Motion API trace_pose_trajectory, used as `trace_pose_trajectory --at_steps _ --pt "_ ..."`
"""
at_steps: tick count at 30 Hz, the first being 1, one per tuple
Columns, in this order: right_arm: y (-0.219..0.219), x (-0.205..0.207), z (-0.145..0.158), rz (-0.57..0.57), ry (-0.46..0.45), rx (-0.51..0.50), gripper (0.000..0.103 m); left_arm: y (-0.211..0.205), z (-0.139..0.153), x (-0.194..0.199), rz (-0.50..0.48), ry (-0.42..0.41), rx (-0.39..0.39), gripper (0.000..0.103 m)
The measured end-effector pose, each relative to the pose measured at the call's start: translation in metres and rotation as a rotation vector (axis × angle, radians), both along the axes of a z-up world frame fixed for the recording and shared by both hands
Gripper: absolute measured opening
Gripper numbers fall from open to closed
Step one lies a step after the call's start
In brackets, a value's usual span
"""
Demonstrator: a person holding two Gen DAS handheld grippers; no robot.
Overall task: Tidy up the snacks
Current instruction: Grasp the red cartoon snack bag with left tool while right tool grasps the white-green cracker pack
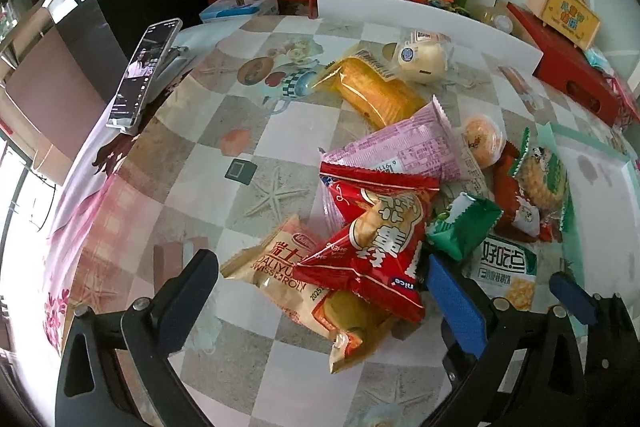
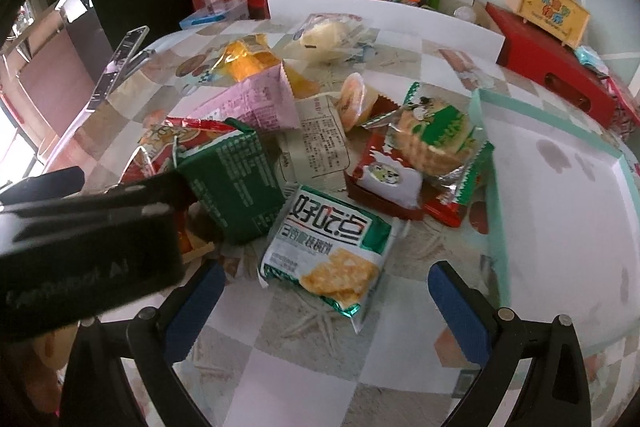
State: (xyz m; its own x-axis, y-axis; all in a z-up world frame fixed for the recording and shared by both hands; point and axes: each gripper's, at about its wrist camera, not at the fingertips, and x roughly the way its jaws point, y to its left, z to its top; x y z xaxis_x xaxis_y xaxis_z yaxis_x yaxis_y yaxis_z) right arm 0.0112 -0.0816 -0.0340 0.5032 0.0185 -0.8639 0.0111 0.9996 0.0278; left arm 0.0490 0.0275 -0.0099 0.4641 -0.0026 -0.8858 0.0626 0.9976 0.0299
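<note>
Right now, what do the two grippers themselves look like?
Both match: black plastic frames with silver screws, and blue pads lining the jaws. The left gripper and right gripper share that build. The left's black body in the right view carries faint grey lettering, too blurred to read.

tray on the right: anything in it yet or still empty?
Empty as far as visible. The white tray with the teal rim shows only bare, stained floor in the right wrist view; the snacks lie outside on the table. Its far right corner is cut off.
</note>
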Motion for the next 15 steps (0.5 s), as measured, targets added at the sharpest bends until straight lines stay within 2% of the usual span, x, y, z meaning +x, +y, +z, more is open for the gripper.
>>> trace_pose_trajectory --at_steps 3,7,8,10,15 --pt "0.0014 0.0039 -0.0023 0.0 0.007 -0.005 0.103 -0.0003 0.0004 0.0029 -0.005 0.003 -0.006 0.095" --pt "-0.0001 0.006 -0.004 -0.008 0.011 0.004 0.103 -0.0016 0.001 0.0049 -0.013 0.0 -0.012 0.093" --pt "0.0 0.0059 -0.0038 -0.009 0.012 0.008 0.101 -0.0019 0.0011 0.0045 -0.016 -0.001 -0.015 0.089" --pt "0.0001 0.0052 -0.0031 -0.007 0.008 0.015 0.095 -0.0024 0.001 0.0043 -0.026 0.003 -0.032 0.08" --pt "0.0004 0.0041 -0.004 -0.001 0.011 0.033 0.075 -0.0045 0.0014 0.0038 -0.048 0.008 -0.058 0.065"
